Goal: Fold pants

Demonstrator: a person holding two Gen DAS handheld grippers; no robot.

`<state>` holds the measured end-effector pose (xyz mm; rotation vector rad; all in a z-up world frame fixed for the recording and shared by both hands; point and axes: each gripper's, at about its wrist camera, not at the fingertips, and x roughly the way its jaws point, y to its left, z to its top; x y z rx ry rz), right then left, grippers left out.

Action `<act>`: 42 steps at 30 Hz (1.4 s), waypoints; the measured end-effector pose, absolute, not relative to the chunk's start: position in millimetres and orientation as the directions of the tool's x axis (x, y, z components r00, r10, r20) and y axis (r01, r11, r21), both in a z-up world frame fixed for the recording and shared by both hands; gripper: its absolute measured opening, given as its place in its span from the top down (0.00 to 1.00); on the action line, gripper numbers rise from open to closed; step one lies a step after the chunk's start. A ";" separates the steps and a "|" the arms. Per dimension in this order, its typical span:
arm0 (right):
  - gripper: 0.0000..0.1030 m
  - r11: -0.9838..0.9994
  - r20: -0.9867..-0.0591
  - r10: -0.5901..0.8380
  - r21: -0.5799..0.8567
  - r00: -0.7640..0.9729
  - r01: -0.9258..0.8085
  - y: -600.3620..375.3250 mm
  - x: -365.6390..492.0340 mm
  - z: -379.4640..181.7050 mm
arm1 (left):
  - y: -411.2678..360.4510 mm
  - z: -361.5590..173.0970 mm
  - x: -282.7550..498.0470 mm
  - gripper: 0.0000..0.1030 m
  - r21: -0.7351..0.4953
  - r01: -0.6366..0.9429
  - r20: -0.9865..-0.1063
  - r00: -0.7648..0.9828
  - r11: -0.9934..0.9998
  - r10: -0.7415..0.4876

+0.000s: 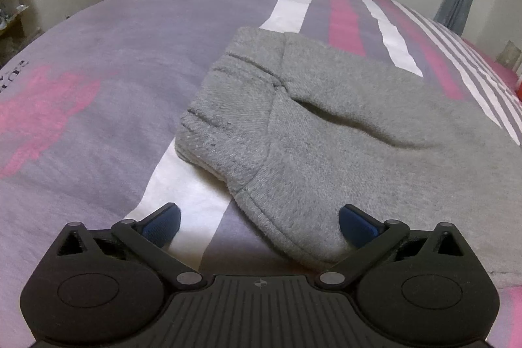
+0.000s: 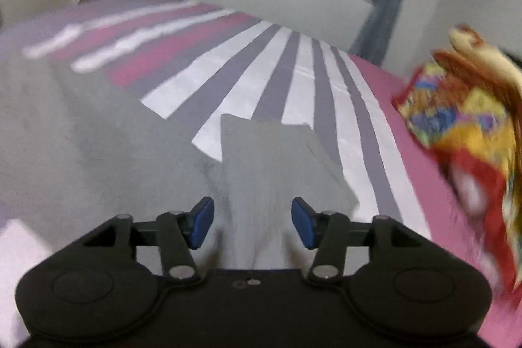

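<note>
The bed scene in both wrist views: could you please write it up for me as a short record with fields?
surface: bed with a striped sheet in grey, pink and white
garment: grey pants, lying partly folded on the sheet
left gripper: open, over the pants' near edge, pads not pressing on it
right gripper: open, a strip of grey cloth between the pads, not pinched
other: colourful cloth at the right, blurred

pants (image 1: 342,126) lie on bed (image 1: 98,61); pillow (image 2: 463,132) to their right
</note>
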<state>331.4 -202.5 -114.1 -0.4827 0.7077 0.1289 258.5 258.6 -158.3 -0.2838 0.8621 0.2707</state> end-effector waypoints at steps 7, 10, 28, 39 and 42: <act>0.96 0.871 -0.723 -0.057 -0.373 0.688 -0.320 -211.6 370.0 -122.9 | 260.3 -158.5 258.6 0.00 -0.143 -0.333 -0.775 0.623 0.932 0.103; 0.96 0.970 -0.610 -0.023 -0.207 0.792 -0.131 -266.6 331.6 -77.6 | 260.3 -159.6 257.2 0.00 -0.143 -0.326 -0.770 0.630 0.934 0.102; 0.65 0.838 -0.628 0.040 -0.403 0.777 -0.369 -295.9 224.3 -113.0 | 259.6 -160.7 255.7 0.00 -0.143 -0.336 -0.769 0.630 0.931 0.109; 0.92 0.750 -0.527 -0.004 -0.564 0.850 -0.346 -266.7 254.9 -108.9 | 260.8 -161.2 256.2 0.00 -0.146 -0.330 -0.771 0.628 0.932 0.101; 0.92 0.965 -0.395 -0.012 -0.244 0.919 -0.092 -333.4 253.5 -39.8 | 259.6 -162.0 254.8 0.00 -0.147 -0.331 -0.767 0.633 0.932 0.104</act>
